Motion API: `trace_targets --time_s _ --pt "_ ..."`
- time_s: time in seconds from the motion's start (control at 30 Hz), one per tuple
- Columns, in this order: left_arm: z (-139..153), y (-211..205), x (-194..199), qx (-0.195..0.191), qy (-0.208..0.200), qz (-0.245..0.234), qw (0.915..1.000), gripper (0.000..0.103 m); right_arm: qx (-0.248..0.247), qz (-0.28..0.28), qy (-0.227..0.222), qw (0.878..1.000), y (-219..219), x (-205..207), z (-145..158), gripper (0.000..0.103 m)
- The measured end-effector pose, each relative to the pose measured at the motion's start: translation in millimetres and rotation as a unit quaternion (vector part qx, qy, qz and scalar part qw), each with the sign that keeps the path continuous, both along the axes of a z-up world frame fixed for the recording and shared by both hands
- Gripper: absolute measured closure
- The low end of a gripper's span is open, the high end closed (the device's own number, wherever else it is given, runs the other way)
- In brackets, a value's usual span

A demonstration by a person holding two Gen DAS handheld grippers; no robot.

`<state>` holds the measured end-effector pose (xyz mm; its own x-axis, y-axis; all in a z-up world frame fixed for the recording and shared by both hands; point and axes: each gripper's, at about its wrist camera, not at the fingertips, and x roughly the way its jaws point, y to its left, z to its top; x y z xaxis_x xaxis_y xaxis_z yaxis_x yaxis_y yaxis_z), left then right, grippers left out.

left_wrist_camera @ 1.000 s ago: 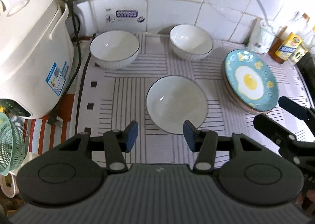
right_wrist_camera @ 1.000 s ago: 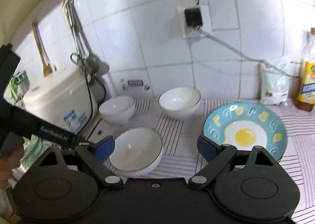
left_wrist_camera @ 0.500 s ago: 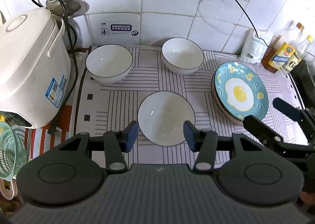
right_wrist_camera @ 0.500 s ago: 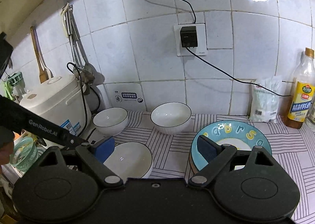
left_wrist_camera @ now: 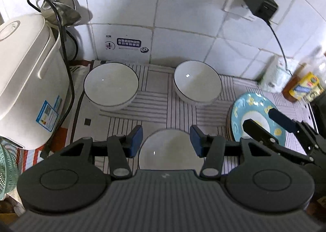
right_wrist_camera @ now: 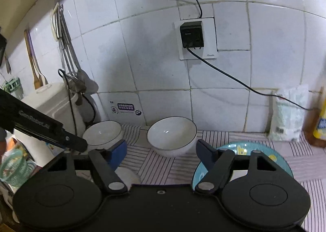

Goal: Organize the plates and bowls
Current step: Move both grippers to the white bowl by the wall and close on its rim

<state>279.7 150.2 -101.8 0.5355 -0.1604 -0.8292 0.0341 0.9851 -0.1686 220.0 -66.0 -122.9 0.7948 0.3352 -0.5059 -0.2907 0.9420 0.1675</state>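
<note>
Step in hand: the start of a reach, by my reading; nothing is held, and the three bowls stand apart on the striped mat (left_wrist_camera: 159,107), not yet stacked.
Left gripper (left_wrist_camera: 166,141): jaws apart and empty, hovering above the near bowl (left_wrist_camera: 171,150).
Near bowl: it lies between and below the two blue pads in the left wrist view, its rim showing in the gap; its lower part is hidden by the gripper body, and I cannot tell whether a pad touches it.
Right gripper (right_wrist_camera: 162,150): jaws wide apart, empty, above the mat.
Plate stack: the blue egg-pattern plate (left_wrist_camera: 254,113) lies on top of other plates at the right of the mat; the right gripper's right finger overlaps its near edge in the right wrist view.
Back bowls: the left back bowl (left_wrist_camera: 111,87) stands near the rice cooker (left_wrist_camera: 26,77); the right back bowl (left_wrist_camera: 197,84) stands near the wall, well apart from it.
Next move: likely lower the left jaws so one pad goes inside the near bowl's rim and one outside, then close firmly; glazed ware may slip.
Risk: the two grippers are close together over the mat and could knock each other.
</note>
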Motion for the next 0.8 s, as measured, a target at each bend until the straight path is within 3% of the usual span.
trace_targets --time_s 0.23,0.47,0.8 --pt "-18.4 -2.4 25.9 -0.005 0.006 0.031 0.9995 0.053 -0.005 0.025 0.028 0.999 -1.8 50.1 -21.5 0.054" --pt "-37.9 -7.3 53.7 -0.013 0.003 0.057 0.9983 0.05 -0.029 0.029 0.049 0.998 2.7 91.1 -44.5 0.055" --pt "-70.1 -38.9 111.6 -0.009 0.011 0.043 0.999 0.049 -0.035 0.019 0.088 0.995 3.1 134.8 -80.1 0.055"
